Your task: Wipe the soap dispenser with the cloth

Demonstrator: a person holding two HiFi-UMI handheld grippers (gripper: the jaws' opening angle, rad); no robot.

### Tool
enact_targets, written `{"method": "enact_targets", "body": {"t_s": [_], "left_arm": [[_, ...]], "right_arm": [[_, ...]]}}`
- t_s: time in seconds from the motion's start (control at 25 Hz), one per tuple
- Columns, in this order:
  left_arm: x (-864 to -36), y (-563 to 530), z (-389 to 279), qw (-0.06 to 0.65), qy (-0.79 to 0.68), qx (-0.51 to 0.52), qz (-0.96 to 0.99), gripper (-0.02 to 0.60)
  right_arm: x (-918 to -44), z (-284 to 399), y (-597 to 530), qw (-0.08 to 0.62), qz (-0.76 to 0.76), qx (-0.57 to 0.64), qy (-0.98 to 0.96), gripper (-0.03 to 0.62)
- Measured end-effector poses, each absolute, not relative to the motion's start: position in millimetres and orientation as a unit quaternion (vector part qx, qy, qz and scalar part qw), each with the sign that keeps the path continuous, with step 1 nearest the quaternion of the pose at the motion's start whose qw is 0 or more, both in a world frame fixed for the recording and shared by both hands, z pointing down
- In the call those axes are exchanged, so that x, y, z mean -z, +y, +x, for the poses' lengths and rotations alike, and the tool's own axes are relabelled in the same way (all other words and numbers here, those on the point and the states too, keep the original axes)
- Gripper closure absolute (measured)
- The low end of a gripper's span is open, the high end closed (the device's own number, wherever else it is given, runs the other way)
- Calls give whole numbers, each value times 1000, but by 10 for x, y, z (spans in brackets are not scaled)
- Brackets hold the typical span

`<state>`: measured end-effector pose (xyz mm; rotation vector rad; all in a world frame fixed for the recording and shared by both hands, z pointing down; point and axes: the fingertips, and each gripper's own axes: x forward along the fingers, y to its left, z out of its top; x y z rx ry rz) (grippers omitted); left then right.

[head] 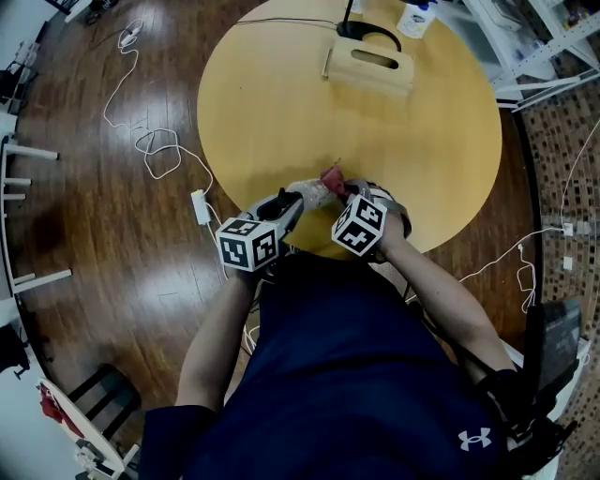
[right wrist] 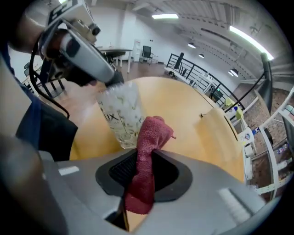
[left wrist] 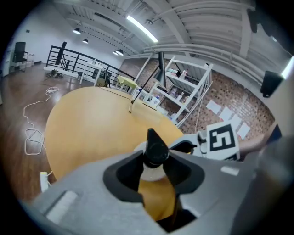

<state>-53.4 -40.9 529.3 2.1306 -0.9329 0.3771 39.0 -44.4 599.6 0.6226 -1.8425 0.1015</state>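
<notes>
— Where is the soap dispenser [right wrist: 121,112]?

— We see it at the near edge of a round, yellow wooden table [head: 281,103], right in front of the person holding the tools. It is a clear bottle with a pale leaf pattern and a black pump [left wrist: 156,150] on top. We cannot tell whether its base rests on the table or hangs just above it.

— What holds it?

— The left gripper [left wrist: 155,161]. In its own view we see both dark jaws closed around the neck under the pump, one on each side, with the spout pointing up and away from the camera. From the other tool's view the bottle leans a little.

— And the cloth [right wrist: 146,151]?

— It is a small dark red terry cloth, pinched between the jaws of the right gripper [right wrist: 142,172]. We see it bunched into a narrow strip: one end hangs below the jaws and the other rises above them to the lower side of the bottle. It is against the bottle or just beside it; we cannot say which.

— How do the two tools sit from above?

— In the head view we see them side by side at the table edge, each with its black-and-white marker cube towards the person, and the bottle and cloth between their tips.

— Anything else on the table?

— At the far side we see a wooden tray [head: 370,64] with a slot handle and, beyond it, a white bottle [head: 415,17], both well apart from the tools. A white cable [head: 159,155] loops over the dark wood floor [head: 94,281] to the left.
</notes>
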Motion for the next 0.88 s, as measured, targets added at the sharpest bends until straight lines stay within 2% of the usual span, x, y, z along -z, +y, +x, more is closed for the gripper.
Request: {"method": "enact_targets", "body": {"t_s": [0.16,0.44,0.72,0.88], "left_arm": [[-5305,-361,-558,360,-348,-157,851,449],[-5249,-304,-549,321,-329,-194,866,449],[-5359,-233,-429,236,-299,-254,889,449],[-5336,-136,-277,171,-251,-296,905,449]], "right_arm": [[-5937,374,-422,581,233,-16,-780,499],[-5268,-126,-229,528,177,85,-826,499],[-6017,459,-363,610,187,1,-770,499],[-5888,418,-277,602,173,3,-779,499]]}}
